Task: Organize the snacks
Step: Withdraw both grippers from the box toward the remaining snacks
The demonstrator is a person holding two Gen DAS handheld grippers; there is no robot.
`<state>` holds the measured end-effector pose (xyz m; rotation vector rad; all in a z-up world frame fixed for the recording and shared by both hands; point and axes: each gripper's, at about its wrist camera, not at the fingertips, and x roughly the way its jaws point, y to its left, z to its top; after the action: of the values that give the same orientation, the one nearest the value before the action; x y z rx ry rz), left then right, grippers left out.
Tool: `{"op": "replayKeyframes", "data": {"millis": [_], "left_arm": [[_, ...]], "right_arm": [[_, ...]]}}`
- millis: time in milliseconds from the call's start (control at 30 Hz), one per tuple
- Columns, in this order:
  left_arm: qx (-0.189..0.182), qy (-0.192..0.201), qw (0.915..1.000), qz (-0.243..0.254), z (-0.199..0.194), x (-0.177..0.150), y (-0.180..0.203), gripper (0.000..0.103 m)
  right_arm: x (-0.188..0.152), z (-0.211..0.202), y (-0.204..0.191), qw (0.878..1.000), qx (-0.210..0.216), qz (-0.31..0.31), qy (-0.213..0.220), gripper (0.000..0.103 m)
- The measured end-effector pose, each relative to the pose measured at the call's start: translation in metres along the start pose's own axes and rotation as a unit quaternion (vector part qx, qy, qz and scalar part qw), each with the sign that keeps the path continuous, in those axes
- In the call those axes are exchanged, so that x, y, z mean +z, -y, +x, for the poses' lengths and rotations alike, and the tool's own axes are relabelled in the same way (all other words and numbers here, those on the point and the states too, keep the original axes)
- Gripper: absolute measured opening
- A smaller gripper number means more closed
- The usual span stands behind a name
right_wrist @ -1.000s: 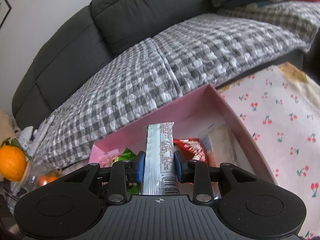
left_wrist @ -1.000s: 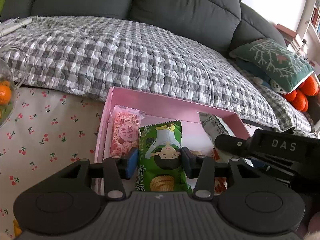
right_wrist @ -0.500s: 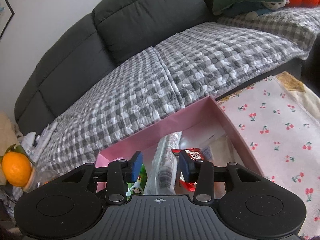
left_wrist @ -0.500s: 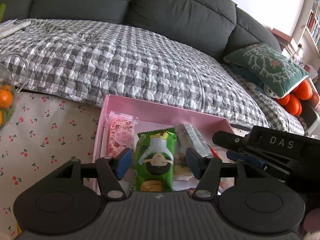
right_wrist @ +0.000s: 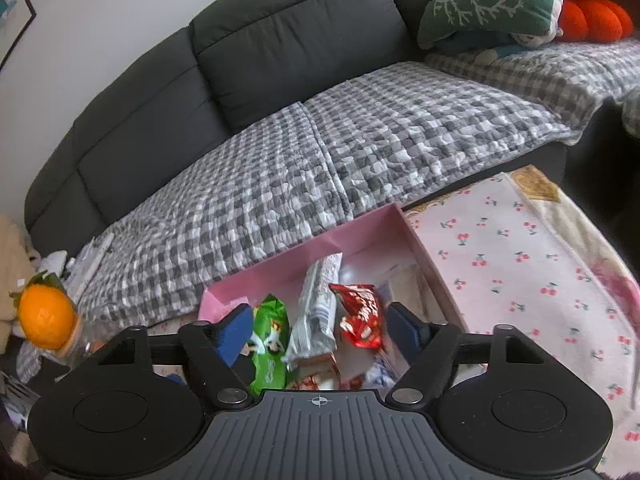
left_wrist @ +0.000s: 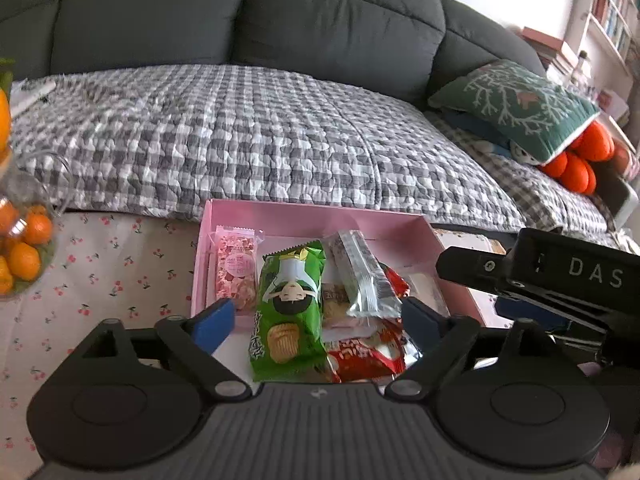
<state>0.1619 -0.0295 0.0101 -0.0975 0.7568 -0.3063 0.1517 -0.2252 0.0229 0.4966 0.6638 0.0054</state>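
Note:
A pink box [left_wrist: 320, 220] on the cherry-print cloth holds several snack packets. A green crisp packet [left_wrist: 290, 304] lies in it beside a silver packet [left_wrist: 362, 280], a pink packet [left_wrist: 236, 270] and a red packet [left_wrist: 368, 356]. My left gripper [left_wrist: 316, 320] hovers over the green packet, its jaws opening wide with the pads clear of the packet. My right gripper [right_wrist: 320, 332] hangs above the silver packet [right_wrist: 320, 304], its jaws also opening and touching nothing. Its black finger [left_wrist: 472, 266] reaches in at the right of the left wrist view.
A glass bowl of tangerines [left_wrist: 24, 248] stands at the left on the tablecloth [right_wrist: 520, 248]. Behind the box runs a dark sofa with a grey checked quilt [left_wrist: 280, 140] and a green cushion [left_wrist: 516, 104]. An orange [right_wrist: 46, 316] sits at far left.
Both grippers went from shut to wide open and rose back a little. The left let go of the green packet, the right of the silver packet; both packets now lie in the box.

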Motion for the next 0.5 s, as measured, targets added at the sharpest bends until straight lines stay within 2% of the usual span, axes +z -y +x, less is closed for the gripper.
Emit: {"op": "replayKeyframes", "data": {"millis": [67,267,500], "left_arm": [[0.007,0.003,0.9999,0.010,-0.008,-0.002,0.003,0.095],[0.022,-0.001,0.9993,0.029,-0.028,-0.012,0.006,0.101],[0.038,-0.013,0.9982,0.045,-0.048,-0.023,0.008,0.102]], "right_arm": [[-0.001,-0.009,0.000,1.000,-0.001,-0.004,-0.002,0.084],[-0.008,-0.032,-0.004,1.000,-0.011,-0.025,-0.013,0.085],[-0.022,-0.053,-0.015,0.997,-0.023,-0.060,-0.034,0.086]]}}
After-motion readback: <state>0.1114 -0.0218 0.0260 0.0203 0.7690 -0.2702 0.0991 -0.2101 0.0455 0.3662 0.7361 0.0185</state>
